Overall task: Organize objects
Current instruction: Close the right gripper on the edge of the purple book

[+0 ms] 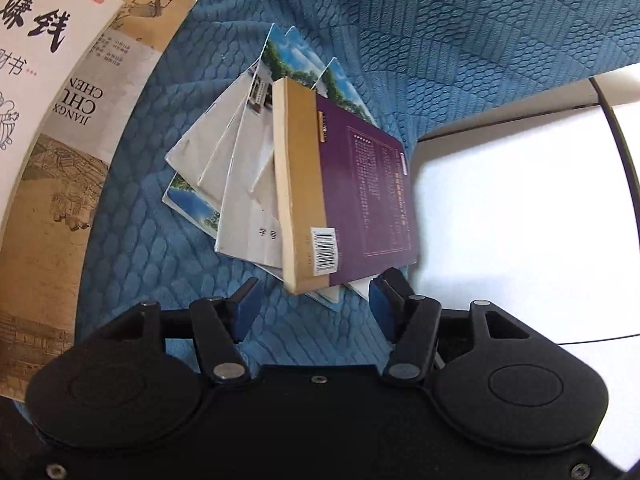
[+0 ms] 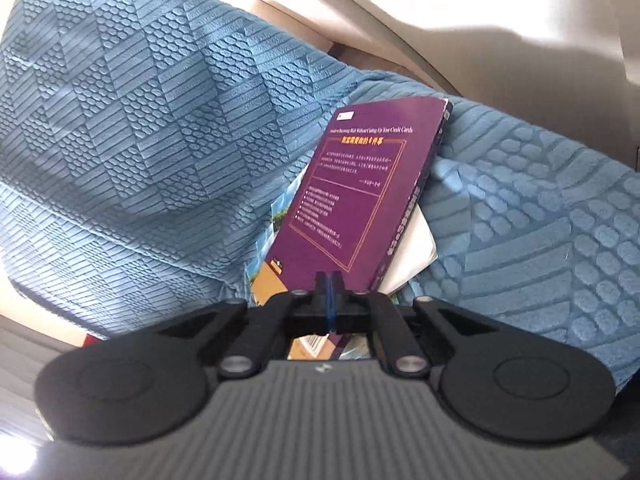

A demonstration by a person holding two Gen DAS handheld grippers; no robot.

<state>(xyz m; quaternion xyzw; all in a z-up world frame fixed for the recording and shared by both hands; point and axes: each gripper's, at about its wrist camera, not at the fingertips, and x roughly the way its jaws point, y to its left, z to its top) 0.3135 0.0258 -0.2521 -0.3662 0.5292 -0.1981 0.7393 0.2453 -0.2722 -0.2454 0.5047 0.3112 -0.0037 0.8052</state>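
Below centre in the left wrist view, the left gripper (image 1: 312, 308) stands half open and empty, its pads either side of the purple book's (image 1: 352, 192) near edge atop fanned booklets (image 1: 236, 184); squaring that stack probably wants a level, gentle approach; larger books (image 1: 60, 128) fill the left; blue quilt (image 1: 140, 240) beneath, white surface (image 1: 520, 208) right. Low centre in the right view, the right gripper (image 2: 329, 300) is closed tight with nothing visibly held; book (image 2: 360, 184) just beyond.
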